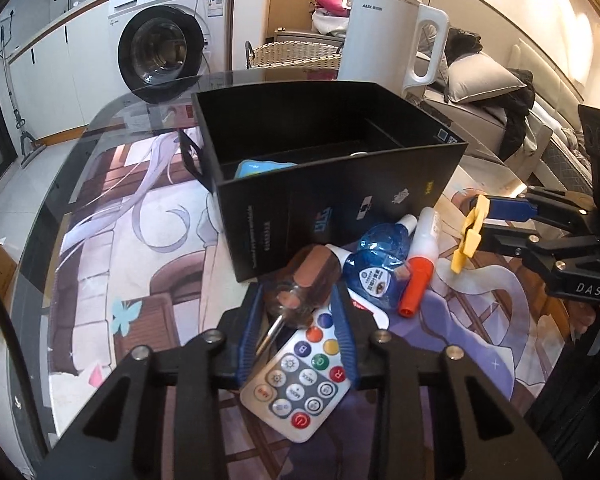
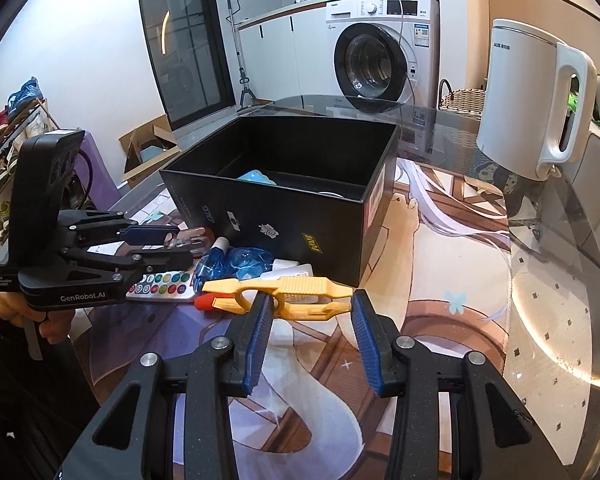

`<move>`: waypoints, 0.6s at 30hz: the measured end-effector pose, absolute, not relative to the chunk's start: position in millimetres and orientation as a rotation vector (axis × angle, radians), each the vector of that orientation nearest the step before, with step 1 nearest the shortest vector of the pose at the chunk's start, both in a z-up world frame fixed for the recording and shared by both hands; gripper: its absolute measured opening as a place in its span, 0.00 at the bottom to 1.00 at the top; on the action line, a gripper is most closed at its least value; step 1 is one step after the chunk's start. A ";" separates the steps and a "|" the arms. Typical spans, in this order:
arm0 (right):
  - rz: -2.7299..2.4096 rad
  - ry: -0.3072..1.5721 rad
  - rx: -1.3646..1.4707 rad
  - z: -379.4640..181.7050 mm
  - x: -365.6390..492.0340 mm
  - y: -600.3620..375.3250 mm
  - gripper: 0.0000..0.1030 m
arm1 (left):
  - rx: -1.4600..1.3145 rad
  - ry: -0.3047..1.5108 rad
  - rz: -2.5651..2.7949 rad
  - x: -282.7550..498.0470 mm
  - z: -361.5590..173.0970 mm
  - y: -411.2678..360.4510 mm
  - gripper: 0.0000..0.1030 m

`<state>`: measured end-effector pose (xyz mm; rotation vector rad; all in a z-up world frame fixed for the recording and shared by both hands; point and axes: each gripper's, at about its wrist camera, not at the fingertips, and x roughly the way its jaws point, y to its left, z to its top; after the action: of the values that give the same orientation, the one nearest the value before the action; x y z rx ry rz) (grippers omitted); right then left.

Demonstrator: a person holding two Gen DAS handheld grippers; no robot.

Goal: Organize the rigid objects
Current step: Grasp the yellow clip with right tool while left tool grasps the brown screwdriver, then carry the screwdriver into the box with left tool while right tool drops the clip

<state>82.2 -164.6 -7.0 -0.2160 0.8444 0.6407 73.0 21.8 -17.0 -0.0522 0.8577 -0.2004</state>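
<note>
Left gripper (image 1: pixel 300 320) pinches the screwdriver (image 1: pixel 306 284); right gripper (image 2: pixel 312 308) is spread around yellow tweezers (image 2: pixel 284 294). Black box (image 2: pixel 300 216) holds a light-blue item (image 2: pixel 256 178).

Left tongs (image 1: pixel 300 308) clamped, right tongs (image 2: pixel 312 312) apart

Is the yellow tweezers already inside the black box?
No, the tweezers lie outside the box, in front of it, between the right gripper's open fingers.

Screwdriver (image 1: pixel 300 288) lifted; yellow tweezers (image 2: pixel 284 294) beside box (image 2: pixel 300 200).
</note>
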 end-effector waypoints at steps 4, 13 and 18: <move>0.640 0.840 -0.216 -5.0 81.1 -164.0 0.39 | -0.047 0.844 -0.210 65.2 -11.4 21.6 0.23; 0.639 0.822 -0.214 2.2 78.7 -161.0 0.39 | -0.036 0.839 -0.216 59.3 -7.7 20.7 0.22; 0.642 0.822 -0.220 2.0 80.1 -159.4 0.39 | -0.026 0.878 -0.201 67.8 -15.5 17.4 0.24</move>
<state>80.1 -159.4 2.0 -0.2196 0.8221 0.6418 67.8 17.4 -15.5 -0.0256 0.8775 -0.2015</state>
